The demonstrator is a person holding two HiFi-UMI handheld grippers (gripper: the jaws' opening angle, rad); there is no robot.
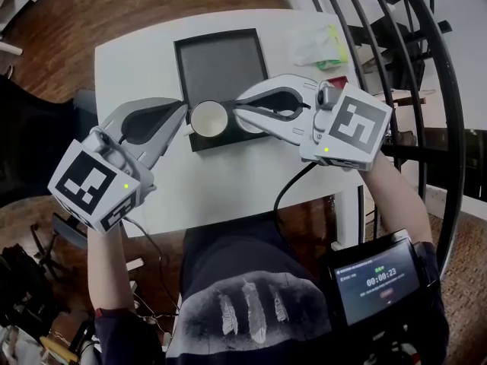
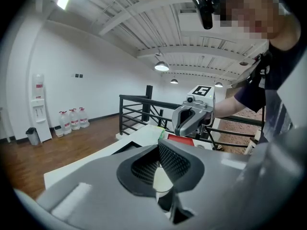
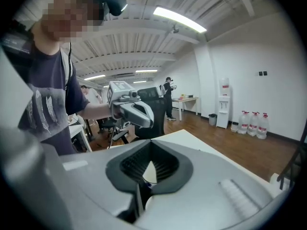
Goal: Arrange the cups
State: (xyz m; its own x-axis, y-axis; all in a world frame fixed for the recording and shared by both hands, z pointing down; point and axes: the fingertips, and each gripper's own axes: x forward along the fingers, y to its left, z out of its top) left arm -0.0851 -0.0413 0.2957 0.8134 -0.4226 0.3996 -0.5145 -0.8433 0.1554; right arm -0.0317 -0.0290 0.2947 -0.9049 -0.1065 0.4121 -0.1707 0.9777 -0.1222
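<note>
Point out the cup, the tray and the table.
cup point(image 1: 208, 119): head view, on its open inside, seen from above.
tray point(image 1: 221, 68): head view, on its bare dark floor.
table point(image 1: 133, 71): head view, on the bare white top left of the tray.

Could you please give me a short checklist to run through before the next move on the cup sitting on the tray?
1. Is the left gripper empty? Ok: its jaws are shut on nothing.
2. Is the right gripper empty? Ok: its jaws are shut on nothing.
3. Are the jaws apart, ready to take the cup? Not ok: both grippers are shut.
4. Is the cup upright? Ok: its mouth faces up, on the near part of the tray.
5. Is there a second cup? Cannot tell: a pale shape behind the right gripper is mostly hidden.
6. Is the cable away from the cup? Ok.
</note>
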